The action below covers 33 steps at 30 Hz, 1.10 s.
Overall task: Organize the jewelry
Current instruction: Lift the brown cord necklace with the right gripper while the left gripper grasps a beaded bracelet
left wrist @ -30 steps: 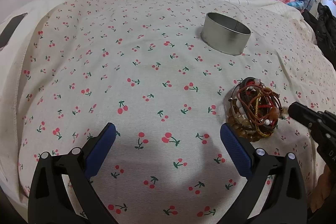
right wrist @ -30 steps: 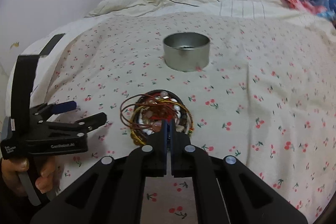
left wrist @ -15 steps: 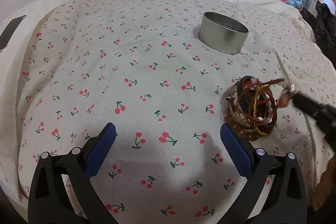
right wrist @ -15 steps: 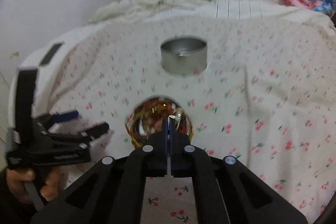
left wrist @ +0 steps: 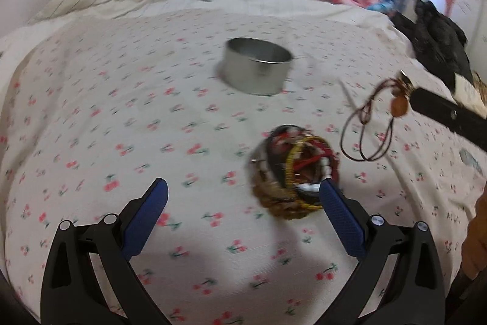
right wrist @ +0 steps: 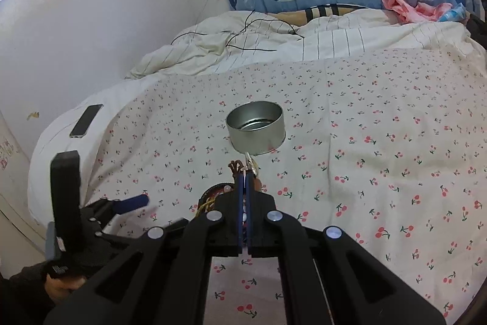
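A pile of tangled bracelets (left wrist: 293,172) lies on the cherry-print bedspread, just ahead of my left gripper's right finger. My left gripper (left wrist: 243,197) is open and empty, low over the bed. My right gripper (right wrist: 245,177) is shut on a brown cord bracelet (left wrist: 369,124) that hangs in loops in the air, right of the pile; its knot (right wrist: 236,165) shows at the fingertips. A round metal tin (left wrist: 257,69) stands open further back; in the right wrist view the tin (right wrist: 255,131) is just beyond the fingertips.
A phone (right wrist: 86,120) lies on the white bed edge at far left. A rumpled striped duvet (right wrist: 274,47) with a black cable lies behind the tin. Dark clothes (left wrist: 438,41) sit at the right edge of the bed.
My right gripper has lifted the brown cord bracelet up out of the pile and raised it clear. My left gripper has moved closer to the pile.
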{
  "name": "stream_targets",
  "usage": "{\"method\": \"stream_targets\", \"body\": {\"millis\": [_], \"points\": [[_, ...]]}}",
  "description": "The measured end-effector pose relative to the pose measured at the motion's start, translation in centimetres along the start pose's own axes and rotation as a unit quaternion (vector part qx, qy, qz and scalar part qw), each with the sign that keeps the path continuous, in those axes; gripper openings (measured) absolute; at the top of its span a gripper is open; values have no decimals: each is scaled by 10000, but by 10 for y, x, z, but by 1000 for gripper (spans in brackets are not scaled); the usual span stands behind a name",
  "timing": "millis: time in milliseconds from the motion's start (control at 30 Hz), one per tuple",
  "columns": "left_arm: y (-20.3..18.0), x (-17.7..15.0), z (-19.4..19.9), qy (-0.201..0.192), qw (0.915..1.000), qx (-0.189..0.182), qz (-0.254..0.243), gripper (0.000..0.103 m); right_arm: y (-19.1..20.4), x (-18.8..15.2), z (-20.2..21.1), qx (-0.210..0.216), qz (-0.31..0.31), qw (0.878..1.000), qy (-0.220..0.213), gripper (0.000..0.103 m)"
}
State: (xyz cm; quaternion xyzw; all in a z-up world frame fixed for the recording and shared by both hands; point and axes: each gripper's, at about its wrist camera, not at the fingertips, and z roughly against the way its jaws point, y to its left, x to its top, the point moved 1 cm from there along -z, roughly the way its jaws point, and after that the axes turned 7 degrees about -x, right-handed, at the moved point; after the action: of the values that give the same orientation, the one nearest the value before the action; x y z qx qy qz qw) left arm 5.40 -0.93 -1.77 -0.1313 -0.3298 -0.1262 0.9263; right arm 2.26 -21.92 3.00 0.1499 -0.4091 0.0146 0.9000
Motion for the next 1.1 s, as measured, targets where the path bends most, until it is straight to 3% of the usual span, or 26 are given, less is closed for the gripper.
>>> {"method": "stream_targets", "body": {"millis": [100, 267, 333, 433, 700, 867, 967, 1100], "points": [[-16, 0, -5, -54, 9994, -148, -322, 94, -4, 1, 2, 51, -99, 9999, -9, 2], [-19, -3, -17, 170, 9979, -596, -167, 39, -9, 0, 6, 195, -261, 9995, -5, 2], [-11, -4, -21, 229, 9969, -752, 66, 25, -9, 0, 8, 249, -301, 9992, -22, 2], [-8, -2, -22, 252, 9982, -542, 89, 11, -9, 0, 12, 352, -348, 9988, -49, 2], [-12, -5, -9, 345, 9991, -236, 4, 8, -13, 2, 21, 504, -434, 9977, -143, 2], [-10, -8, -13, 789, 9968, 74, -92, 9, -13, 2, 24, 586, -461, 9971, -156, 2], [-9, -7, -4, 665, 9977, 81, -108, 9, -14, 2, 25, 621, -505, 9967, -158, 2], [-11, -4, 9, 538, 9982, 162, -219, 0, -16, 2, 28, 699, -563, 9958, -167, 2]]}}
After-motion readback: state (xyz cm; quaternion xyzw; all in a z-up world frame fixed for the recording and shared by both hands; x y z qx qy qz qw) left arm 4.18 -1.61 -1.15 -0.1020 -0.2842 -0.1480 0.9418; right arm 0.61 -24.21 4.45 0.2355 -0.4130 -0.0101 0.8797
